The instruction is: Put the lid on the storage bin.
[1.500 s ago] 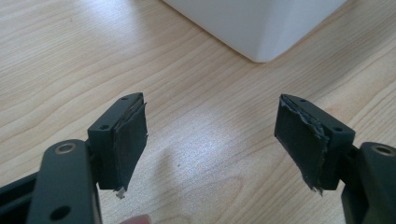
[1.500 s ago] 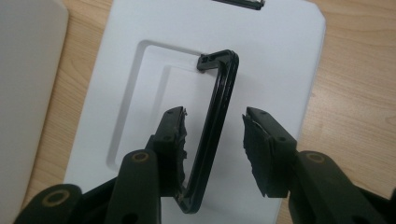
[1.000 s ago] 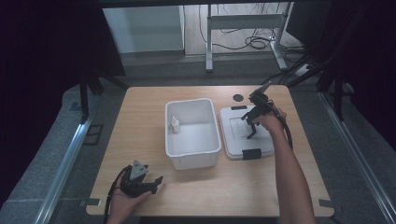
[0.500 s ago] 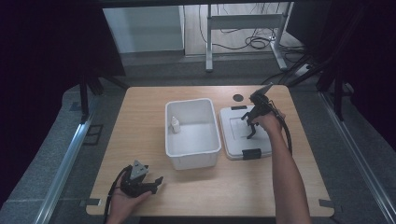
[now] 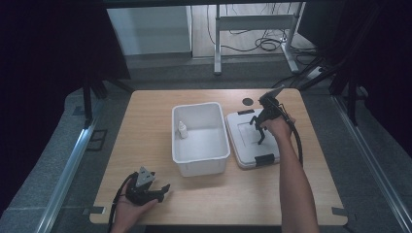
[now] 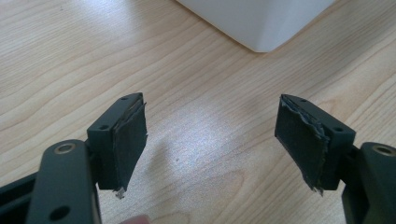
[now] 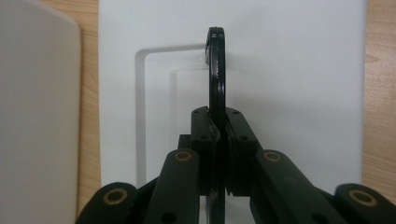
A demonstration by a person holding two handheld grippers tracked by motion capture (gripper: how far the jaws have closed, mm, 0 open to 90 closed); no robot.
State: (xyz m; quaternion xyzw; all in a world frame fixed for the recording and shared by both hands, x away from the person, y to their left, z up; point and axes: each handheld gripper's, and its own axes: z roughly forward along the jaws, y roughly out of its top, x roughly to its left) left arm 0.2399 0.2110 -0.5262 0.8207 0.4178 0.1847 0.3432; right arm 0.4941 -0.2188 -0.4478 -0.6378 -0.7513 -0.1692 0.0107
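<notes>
Left gripper (image 6: 210,140): black jaws, frayed dark pads, brass rivets, grey three-cornered top plate. Right gripper (image 7: 218,135): black linkage arms, brass rivets, trailing black cable. Forearms bare.

Lid (image 5: 245,138): white, rectangular, with a recessed centre panel, lying flat on the wooden table just right of the open white bin. Handle (image 7: 215,70): thin, black, arched, standing upright over the recess; a black latch sitting at the lid's near edge.

The high view is dim, its surroundings falling nearly black while the wooden table (image 5: 145,121) stays evenly lit. In the left gripper view a pale sheen of glare lies on the wood. The right gripper view is soft, its near jaws blurred.
</notes>
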